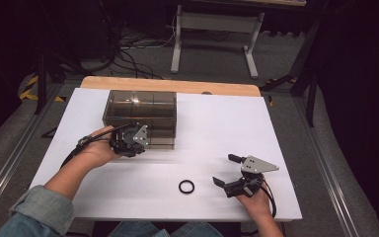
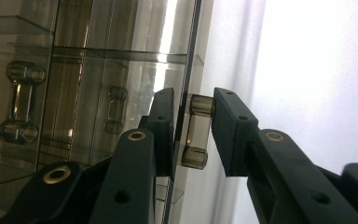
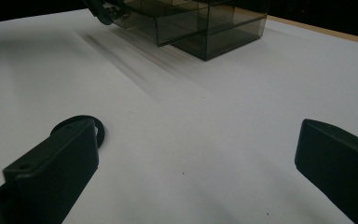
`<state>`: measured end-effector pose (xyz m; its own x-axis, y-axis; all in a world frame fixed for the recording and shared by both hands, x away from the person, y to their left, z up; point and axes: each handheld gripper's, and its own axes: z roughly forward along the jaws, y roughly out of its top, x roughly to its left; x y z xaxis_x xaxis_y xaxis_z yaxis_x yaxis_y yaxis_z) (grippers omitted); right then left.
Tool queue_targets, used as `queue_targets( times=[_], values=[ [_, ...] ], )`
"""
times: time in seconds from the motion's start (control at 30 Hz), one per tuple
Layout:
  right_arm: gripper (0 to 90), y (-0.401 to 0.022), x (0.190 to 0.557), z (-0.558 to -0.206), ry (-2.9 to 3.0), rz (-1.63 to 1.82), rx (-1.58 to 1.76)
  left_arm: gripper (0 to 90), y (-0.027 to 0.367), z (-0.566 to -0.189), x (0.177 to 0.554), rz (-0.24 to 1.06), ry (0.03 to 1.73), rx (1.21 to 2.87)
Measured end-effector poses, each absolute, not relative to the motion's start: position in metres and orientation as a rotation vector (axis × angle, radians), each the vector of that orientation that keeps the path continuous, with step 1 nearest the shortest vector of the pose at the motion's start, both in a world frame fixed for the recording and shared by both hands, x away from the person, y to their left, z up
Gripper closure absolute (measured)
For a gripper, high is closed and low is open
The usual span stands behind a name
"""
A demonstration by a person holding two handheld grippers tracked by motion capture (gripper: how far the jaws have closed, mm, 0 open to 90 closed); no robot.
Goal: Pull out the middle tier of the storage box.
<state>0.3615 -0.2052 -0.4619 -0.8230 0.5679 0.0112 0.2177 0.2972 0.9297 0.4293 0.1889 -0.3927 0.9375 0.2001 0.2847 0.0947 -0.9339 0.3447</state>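
While the left gripper (image 2: 193,135) is clamping the drawer handle (image 2: 196,133), the right gripper (image 1: 232,173) is waiting with jaws spread wide.

Sitting on the front panel of the smoked acrylic drawer box (image 1: 139,111), the handle is lying with its long axis along the jaws, one pad behind the panel and one on the handle's outer face. Bare white table (image 1: 212,128) is lying toward the person for a pull. The black ring (image 1: 186,186) is resting just left of the right gripper.
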Motion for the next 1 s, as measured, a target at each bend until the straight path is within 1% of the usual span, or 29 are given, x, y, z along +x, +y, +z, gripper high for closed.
queue_targets(
  times=[0.73, 0.83, 1.0],
  values=[
    [0.0, -0.2054, 0.3619, -0.462, 2.247, 1.533, 0.707, 70.6, 0.1884, -0.3943, 0.4295, 0.434, 0.23, 2.77],
    [0.0, -0.2054, 0.362, -0.462, 2.247, 1.533, 0.707, 70.4, 0.1887, -0.3947, 0.4302, 0.411, 0.234, 2.772],
    [0.0, -0.2054, 0.362, -0.4621, 2.248, 1.533, 0.707, 65.9, 0.1899, -0.3928, 0.4295, 0.377, 0.259, 2.746]
  ],
)
